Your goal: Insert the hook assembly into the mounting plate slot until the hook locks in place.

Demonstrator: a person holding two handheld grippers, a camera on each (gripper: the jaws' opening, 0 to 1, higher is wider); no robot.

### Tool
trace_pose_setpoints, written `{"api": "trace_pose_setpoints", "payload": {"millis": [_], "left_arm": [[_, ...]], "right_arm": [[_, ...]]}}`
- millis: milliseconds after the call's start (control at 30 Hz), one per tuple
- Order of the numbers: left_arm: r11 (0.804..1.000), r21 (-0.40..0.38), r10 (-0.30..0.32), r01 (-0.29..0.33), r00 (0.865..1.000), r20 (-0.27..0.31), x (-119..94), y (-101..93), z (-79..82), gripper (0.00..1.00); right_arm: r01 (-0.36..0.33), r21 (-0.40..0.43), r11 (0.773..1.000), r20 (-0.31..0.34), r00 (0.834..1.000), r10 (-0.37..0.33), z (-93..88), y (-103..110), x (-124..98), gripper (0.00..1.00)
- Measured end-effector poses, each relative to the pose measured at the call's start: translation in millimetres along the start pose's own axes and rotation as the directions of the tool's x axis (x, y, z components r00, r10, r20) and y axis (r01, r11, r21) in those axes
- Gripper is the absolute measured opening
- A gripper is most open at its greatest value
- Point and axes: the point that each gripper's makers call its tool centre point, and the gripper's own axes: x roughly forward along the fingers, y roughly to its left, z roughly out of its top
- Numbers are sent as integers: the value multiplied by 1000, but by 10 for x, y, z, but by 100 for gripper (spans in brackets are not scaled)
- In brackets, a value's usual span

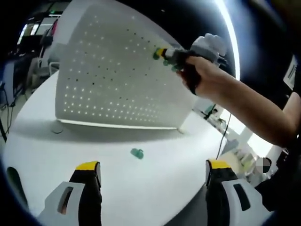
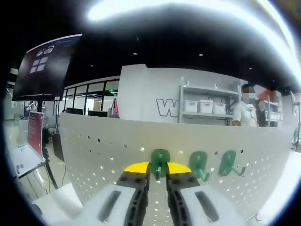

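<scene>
A white pegboard mounting plate (image 1: 113, 75) stands upright on the round white table (image 1: 70, 141). In the left gripper view, my right gripper (image 1: 162, 54) is held by a hand against the plate's upper right part. In the right gripper view, its yellow-tipped jaws (image 2: 157, 169) are shut on a green hook (image 2: 160, 159) pressed to the plate (image 2: 103, 146). Two more green hooks (image 2: 199, 165) (image 2: 229, 162) hang on the plate to its right. A loose green hook (image 1: 137, 153) lies on the table in front of the plate. My left gripper (image 1: 153, 167) stays wide open above the table, holding nothing.
The table's edge (image 1: 202, 188) curves close on the right, with a cable (image 1: 222, 136) and small items beyond it. Behind the plate are a dark monitor (image 2: 44, 63), a laptop (image 2: 19, 160), a shelf with white bins (image 2: 202, 106) and a person (image 2: 244, 113).
</scene>
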Motion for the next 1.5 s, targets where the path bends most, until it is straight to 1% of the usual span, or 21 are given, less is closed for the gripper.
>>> {"api": "trace_pose_setpoints", "payload": {"millis": [33, 67, 100, 133, 200, 233, 300, 400, 500, 567, 600, 700, 800, 867, 933, 1033, 1067, 1133, 1200, 1433, 1500], "left_arm": [[1000, 0, 0, 0, 1000, -2, -3, -2, -3, 93], [1000, 0, 1, -1, 1000, -4, -8, -4, -5, 93], [1000, 1, 1, -1, 1000, -3, -10, -5, -2, 93], [1000, 2, 1, -1, 1000, -1, -10, -4, 2, 93], [1000, 0, -3, 3, 1000, -2, -9, -19, 0, 94], [1000, 2, -4, 4, 1000, -8, -8, -32, -13, 94], [1000, 4, -4, 4, 1000, -15, -4, -41, -33, 94], [1000, 5, -8, 8, 1000, -18, -4, -73, -58, 94], [1000, 5, -9, 9, 1000, -23, -11, -93, -85, 93], [1000, 5, -9, 9, 1000, -27, -16, -95, -104, 93], [1000, 4, -8, 8, 1000, -30, -16, -90, -116, 93], [1000, 6, -8, 9, 999, -41, -29, -102, -151, 93], [1000, 9, -7, 7, 999, -44, -43, -122, -162, 92], [1000, 11, -8, 8, 999, -50, -46, -135, -177, 92], [1000, 15, -8, 9, 998, -56, -48, -150, -193, 92], [1000, 18, -8, 10, 998, -65, -49, -168, -222, 92], [1000, 18, -8, 10, 998, -69, -50, -170, -229, 92], [1000, 21, -8, 10, 997, -75, -54, -188, -246, 92], [1000, 25, -10, 12, 997, -77, -59, -208, -256, 92], [1000, 24, -15, 17, 995, -95, -49, -252, -337, 91], [1000, 21, -15, 17, 995, -96, -41, -266, -355, 90]], "right_arm": [[-2, 2, 1000, 2, 1000, 2, 13, 1, -1, 10], [-9, -1, 1000, 21, 1000, 9, 84, 8, -28, 10], [-19, -22, 1000, 70, 997, 21, 205, 20, -50, 11], [-33, -62, 997, 125, 991, 41, 363, 43, -106, 12], [-25, -122, 992, 192, 980, 49, 587, 17, -199, 12], [-35, -125, 992, 206, 977, 61, 645, 18, -224, 13], [-60, -106, 992, 204, 976, 81, 710, -22, -283, 14], [-108, -71, 992, 171, 978, 119, 682, -85, -349, 14], [-167, -58, 984, 88, 981, 171, 504, -123, -465, 14], [-184, -65, 981, 54, 981, 187, 383, -147, -565, 14], [-185, -71, 980, 49, 981, 189, 357, -152, -585, 14], [-211, -96, 973, -18, 977, 211, 65, -186, -750, 14], [-236, -87, 968, -86, 970, 228, -214, -205, -910, 14], [-259, -99, 961, -134, 960, 245, -391, -193, -1041, 14], [-273, -102, 957, -162, 953, 255, -529, -189, -1158, 14], [-289, -72, 955, -205, 941, 269, -727, -199, -1301, 14], [-271, -81, 959, -213, 945, 249, -779, -254, -1347, 14], [-248, -82, 965, -210, 951, 226, -813, -325, -1405, 14], [-245, -52, 968, -227, 947, 227, -893, -360, -1466, 14], [-250, -50, 967, -284, 932, 226, -1154, -424, -1694, 13], [-258, -43, 965, -307, 923, 233, -1253, -403, -1776, 13]]}}
